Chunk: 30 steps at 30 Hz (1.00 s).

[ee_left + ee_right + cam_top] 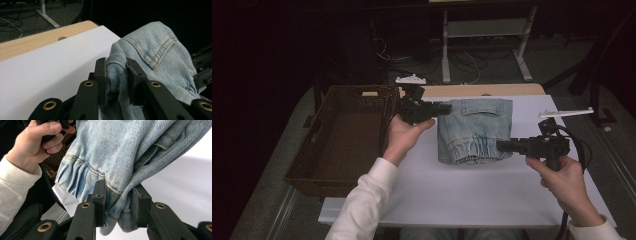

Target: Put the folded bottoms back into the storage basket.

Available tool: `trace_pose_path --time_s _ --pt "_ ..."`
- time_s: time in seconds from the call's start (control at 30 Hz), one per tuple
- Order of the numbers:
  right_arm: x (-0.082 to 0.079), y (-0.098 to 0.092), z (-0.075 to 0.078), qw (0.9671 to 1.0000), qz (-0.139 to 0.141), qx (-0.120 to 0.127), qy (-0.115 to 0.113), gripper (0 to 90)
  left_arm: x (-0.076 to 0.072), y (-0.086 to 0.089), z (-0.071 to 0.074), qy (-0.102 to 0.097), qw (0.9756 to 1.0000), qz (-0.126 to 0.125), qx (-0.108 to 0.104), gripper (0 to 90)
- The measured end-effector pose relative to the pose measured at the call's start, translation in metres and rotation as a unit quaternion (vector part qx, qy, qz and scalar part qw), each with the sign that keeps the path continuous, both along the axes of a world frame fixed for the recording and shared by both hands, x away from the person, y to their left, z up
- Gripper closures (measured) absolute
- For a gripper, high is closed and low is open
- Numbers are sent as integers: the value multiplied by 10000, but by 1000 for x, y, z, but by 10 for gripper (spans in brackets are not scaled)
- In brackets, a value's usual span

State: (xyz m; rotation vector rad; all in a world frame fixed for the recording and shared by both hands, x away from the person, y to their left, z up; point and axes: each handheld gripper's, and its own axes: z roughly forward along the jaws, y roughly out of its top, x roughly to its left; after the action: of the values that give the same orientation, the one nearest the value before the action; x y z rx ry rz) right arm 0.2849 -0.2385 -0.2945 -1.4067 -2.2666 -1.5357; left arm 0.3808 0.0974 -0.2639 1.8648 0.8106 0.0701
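A folded pair of light blue jeans [474, 130] hangs just above the white sheet [462, 195], held from two sides. My left gripper [443, 108] is shut on the far left corner of the jeans; in the left gripper view the denim [155, 50] bunches between the pads of the left gripper [116, 68]. My right gripper [503, 146] is shut on the near right corner, by the gathered cuff. In the right gripper view the fabric [120, 150] drapes down into the right gripper [119, 195], and the other hand [37, 137] shows at the upper left.
A brown woven basket [312, 135] stands at the left, beside the white sheet. A wooden table edge [482, 90] runs along the back. A white bar [566, 113] lies at the right rear, a small white part [411, 79] behind the basket. Cables cross the floor beyond.
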Motion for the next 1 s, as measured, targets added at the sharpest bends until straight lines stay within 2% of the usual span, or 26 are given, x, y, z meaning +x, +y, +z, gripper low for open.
trace_pose_path --time_s 0.37,1.0 --pt "12 17 22 9997 103 -66 -204 681 2 19 22 -148 9997 152 -82 723" --pt "23 48 42 9985 308 -48 -443 681 -2 53 46 -364 9985 401 -104 722"
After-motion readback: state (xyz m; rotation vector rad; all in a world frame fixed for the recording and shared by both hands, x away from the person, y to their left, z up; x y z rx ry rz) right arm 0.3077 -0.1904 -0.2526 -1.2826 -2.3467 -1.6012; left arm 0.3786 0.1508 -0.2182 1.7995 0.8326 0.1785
